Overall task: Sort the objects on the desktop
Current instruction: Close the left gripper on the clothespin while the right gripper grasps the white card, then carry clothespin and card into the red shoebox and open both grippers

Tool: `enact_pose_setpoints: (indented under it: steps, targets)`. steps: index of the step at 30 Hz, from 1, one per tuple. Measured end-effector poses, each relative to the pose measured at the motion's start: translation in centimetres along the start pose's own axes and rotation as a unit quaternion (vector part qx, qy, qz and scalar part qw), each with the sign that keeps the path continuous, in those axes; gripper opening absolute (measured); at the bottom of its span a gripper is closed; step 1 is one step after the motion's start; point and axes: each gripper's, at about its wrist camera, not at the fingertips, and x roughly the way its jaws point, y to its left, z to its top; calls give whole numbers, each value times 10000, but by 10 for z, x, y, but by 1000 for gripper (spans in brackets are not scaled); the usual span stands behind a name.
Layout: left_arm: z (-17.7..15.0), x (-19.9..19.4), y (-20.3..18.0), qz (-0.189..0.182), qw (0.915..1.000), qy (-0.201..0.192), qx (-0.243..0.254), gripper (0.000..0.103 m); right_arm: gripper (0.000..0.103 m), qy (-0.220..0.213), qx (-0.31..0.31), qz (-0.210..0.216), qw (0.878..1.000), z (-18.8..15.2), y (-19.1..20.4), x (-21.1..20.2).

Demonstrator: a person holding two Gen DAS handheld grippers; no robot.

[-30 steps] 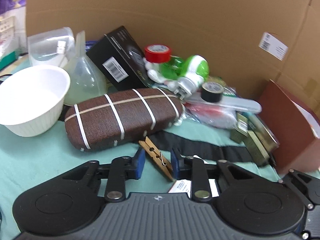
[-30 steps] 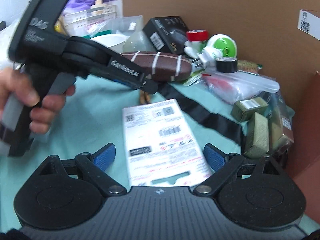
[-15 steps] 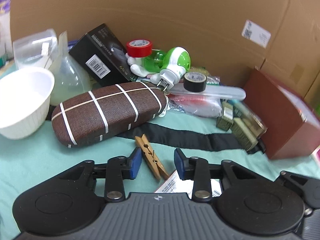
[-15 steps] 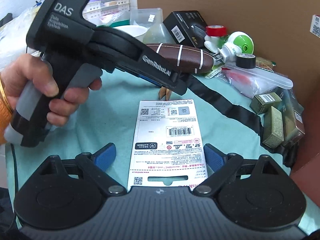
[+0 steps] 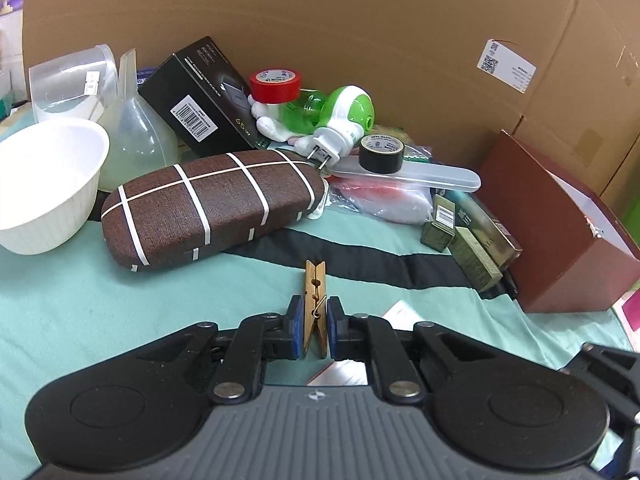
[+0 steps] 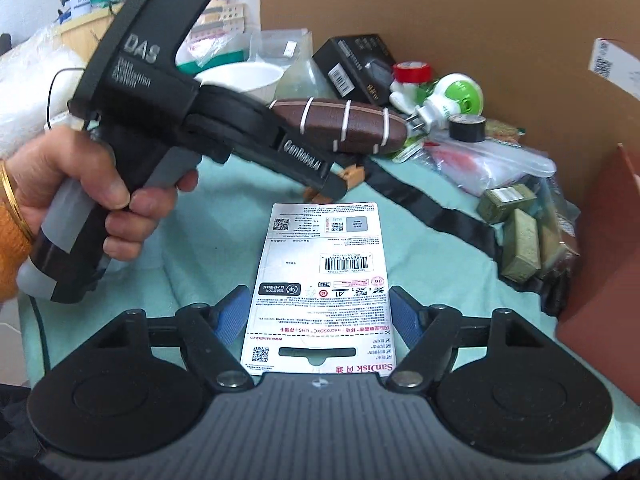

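The left gripper (image 5: 312,330) was clamped on a small wooden spring clothespin (image 5: 315,304). Its blue pads (image 5: 295,326) pressed the peg's two flat sides near the spring, and the peg's long axis ran straight ahead along the fingers, its closed nose projecting past the fingertips toward the brown glasses case with cream stripes (image 5: 212,208). The peg appeared to sit just over the mint-green cloth (image 5: 80,300); whether it was clear of the cloth could not be told.

The right gripper (image 6: 318,316) stood partly open, its jaws having just been closing. Between them lay a white printed memory-card package (image 6: 320,276), flat on the cloth. Its long axis also ran along the fingers, with the hanger slot at the near end. The pads (image 6: 232,312) stood just beside the card's long edges, apart from them.

In the right wrist view the hand (image 6: 92,196) holding the left tool was ahead and to the left of the right fingers.

Judgement: the peg was secured and ready to carry. The card lay nearer the right gripper, but a flat card gives the pads little edge to bite on.
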Motion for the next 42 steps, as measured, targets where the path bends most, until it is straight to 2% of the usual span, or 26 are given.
enact_pose_setpoints:
  steps: [8,13,17,22,28,36,42]
  targets:
    - [1,-18,-10,-157,9997,-167,22,11,73,-263,252,-239,9991,-8,-12,-27]
    - [8,-36,-25,-401,9985,-367,90,11,73,-548,452,-406,9966,-12,-22,-47]
    - [15,-47,-47,-703,9961,-493,198,11,73,-824,630,-609,9927,-16,-35,-68]
    - [25,-53,-85,-1248,9897,-534,457,11,73,-1123,809,-978,9855,-19,-57,-97]
    - [43,-49,-143,-1787,9797,-573,705,11,73,-1327,1028,-1641,9720,-24,-95,-130]
    - [66,-28,-214,-2189,9704,-529,878,11,73,-1393,1388,-2583,9458,-35,-164,-160]
    - [78,-1,-258,-2336,9670,-358,957,11,73,-1430,1792,-3064,9239,-41,-219,-164]
